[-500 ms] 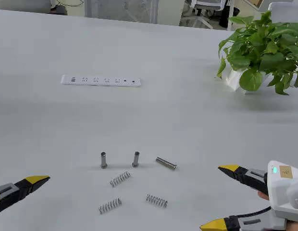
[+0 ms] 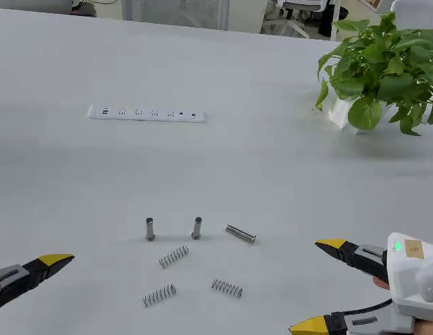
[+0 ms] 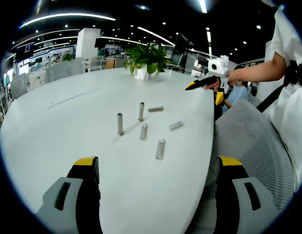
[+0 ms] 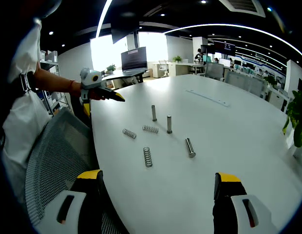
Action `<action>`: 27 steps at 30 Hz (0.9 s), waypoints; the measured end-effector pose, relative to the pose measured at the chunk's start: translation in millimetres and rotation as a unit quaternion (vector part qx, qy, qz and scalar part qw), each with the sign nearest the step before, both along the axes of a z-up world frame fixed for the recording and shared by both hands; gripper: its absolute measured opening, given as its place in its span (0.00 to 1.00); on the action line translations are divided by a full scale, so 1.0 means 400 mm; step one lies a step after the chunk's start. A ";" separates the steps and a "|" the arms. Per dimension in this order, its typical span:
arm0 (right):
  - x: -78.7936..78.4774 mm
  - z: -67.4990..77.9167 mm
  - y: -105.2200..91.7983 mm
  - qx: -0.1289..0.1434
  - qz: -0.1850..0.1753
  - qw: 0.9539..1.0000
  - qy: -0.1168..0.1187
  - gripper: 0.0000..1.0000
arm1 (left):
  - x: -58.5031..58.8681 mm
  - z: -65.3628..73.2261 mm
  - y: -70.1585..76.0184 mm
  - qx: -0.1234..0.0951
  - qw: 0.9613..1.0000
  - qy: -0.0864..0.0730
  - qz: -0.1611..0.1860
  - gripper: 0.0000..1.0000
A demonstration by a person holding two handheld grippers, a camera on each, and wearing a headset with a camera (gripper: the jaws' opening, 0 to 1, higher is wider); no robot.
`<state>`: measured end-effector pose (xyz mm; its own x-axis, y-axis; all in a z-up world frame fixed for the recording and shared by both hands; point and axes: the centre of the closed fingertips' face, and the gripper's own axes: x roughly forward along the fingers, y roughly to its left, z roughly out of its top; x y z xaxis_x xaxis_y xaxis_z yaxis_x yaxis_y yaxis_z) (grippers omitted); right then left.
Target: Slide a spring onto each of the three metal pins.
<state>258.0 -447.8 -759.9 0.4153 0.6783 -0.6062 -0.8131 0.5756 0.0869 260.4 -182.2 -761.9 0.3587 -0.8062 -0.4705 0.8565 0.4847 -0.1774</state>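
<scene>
Head view: 2 pins (image 2: pixel 150 229) upright, 1 lying, 3 springs (image 2: pixel 174 257) loose.

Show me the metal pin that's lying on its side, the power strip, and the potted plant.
lying pin (image 2: pixel 241 234), head view, the middle of its shaft.
power strip (image 2: pixel 146 114), head view, the middle of its top face.
potted plant (image 2: pixel 380 63), head view, the central leaves.
</scene>
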 end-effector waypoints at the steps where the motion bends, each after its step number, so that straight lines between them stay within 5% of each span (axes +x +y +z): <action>1: 0.000 0.001 0.001 0.001 0.000 1.000 0.001 0.94 | 0.000 0.000 0.000 0.000 1.000 0.000 0.000 0.99; 27: -0.002 -0.003 0.005 0.000 0.001 1.000 0.004 0.93 | -0.004 -0.005 -0.004 -0.007 1.000 0.002 0.000 0.99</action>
<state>257.2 -445.9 -760.9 0.4083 0.6795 -0.6095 -0.8136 0.5737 0.0944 259.0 -183.8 -763.8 0.3567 -0.8123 -0.4614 0.8556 0.4823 -0.1878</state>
